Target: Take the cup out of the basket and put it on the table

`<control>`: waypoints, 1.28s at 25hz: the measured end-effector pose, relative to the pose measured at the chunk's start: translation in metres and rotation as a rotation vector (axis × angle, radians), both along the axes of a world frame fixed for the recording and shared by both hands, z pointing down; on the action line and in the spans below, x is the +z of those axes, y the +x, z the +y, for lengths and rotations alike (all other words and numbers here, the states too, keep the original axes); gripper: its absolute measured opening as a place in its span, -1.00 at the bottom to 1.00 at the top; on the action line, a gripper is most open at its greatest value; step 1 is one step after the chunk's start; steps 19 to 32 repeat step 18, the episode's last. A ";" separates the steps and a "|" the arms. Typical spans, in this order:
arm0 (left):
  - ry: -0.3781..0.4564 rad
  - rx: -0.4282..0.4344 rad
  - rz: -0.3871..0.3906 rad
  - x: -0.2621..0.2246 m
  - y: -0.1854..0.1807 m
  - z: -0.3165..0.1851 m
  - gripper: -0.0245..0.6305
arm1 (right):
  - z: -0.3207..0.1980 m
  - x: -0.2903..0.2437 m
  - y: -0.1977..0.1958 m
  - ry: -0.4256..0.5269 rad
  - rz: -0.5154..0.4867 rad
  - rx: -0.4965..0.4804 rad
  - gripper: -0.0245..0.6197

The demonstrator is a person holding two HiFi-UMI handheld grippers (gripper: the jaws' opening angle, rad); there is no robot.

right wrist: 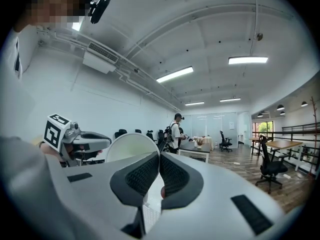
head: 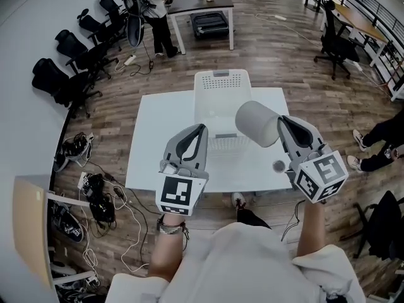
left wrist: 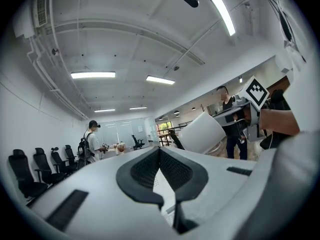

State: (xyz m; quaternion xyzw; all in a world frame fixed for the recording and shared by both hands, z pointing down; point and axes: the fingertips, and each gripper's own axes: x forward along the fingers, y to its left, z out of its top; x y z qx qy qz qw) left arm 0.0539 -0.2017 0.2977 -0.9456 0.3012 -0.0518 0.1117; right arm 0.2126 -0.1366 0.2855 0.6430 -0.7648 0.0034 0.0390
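Note:
A pale grey cup (head: 257,123) hangs tilted on its side in the air over the basket's near right corner, with my right gripper (head: 282,122) shut on its rim. In the right gripper view the cup (right wrist: 131,146) shows just left of the closed jaws (right wrist: 159,155). The white slatted basket (head: 221,74) stands at the far middle of the white table (head: 158,144). My left gripper (head: 201,129) is shut with nothing in it, held above the table left of the cup. In the left gripper view the cup (left wrist: 202,133) is beyond its tips (left wrist: 160,149).
A small round grey object (head: 278,165) lies on the table near the right gripper. Black office chairs (head: 69,68) line the left wall. A dark table (head: 202,2) and a standing person (head: 154,11) are behind. Cables and shoes (head: 95,191) litter the floor left.

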 end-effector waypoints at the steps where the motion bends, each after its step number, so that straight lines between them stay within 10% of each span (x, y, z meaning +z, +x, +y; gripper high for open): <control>1: 0.001 0.002 -0.001 0.000 0.000 0.000 -0.92 | 0.000 0.000 0.000 0.002 -0.001 0.002 -0.84; 32: 0.005 0.013 -0.003 -0.001 0.001 -0.001 -0.92 | -0.005 -0.007 -0.007 0.020 0.001 -0.013 -0.84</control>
